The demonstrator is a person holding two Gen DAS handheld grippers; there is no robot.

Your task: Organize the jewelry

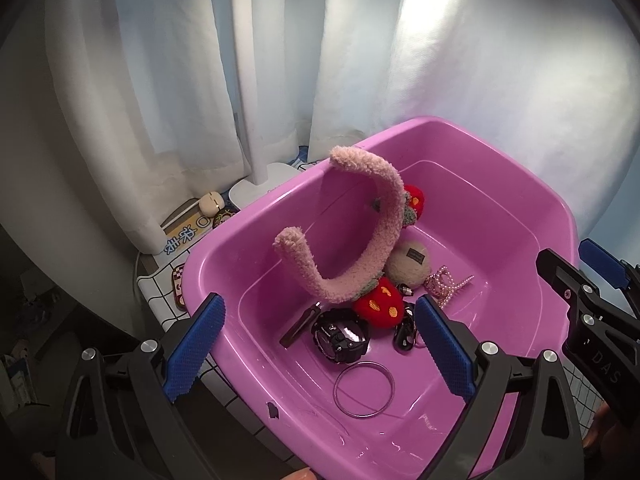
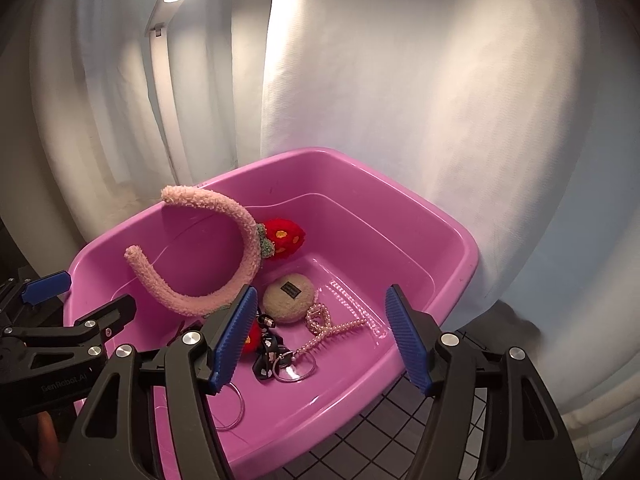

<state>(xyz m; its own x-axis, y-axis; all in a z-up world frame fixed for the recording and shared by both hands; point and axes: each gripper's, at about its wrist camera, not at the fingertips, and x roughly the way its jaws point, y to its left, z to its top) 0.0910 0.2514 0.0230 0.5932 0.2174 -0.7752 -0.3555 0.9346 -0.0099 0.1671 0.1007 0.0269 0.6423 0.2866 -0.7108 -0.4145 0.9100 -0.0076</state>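
Observation:
A pink plastic tub (image 1: 500,184) (image 2: 400,208) holds the jewelry. In it stand a fuzzy pink headband (image 1: 376,208) (image 2: 240,224) with red strawberry ornaments (image 1: 380,304) (image 2: 284,236), a beige puff hair tie (image 1: 410,260) (image 2: 288,292), a pearl clip (image 1: 448,282) (image 2: 328,326), a black watch (image 1: 340,336), a black polka-dot bow (image 2: 268,356) and thin metal rings (image 1: 364,388) (image 2: 294,366). My left gripper (image 1: 320,352) is open and empty over the tub's near left part. My right gripper (image 2: 320,336) is open and empty above the tub's near side.
A white lamp stand (image 1: 256,120) and white curtain stand behind the tub. Small boxes and a cream case (image 1: 211,204) lie at the left back. The tub rests on a grid-patterned table cover (image 2: 380,420). The right gripper's body shows in the left wrist view (image 1: 592,320).

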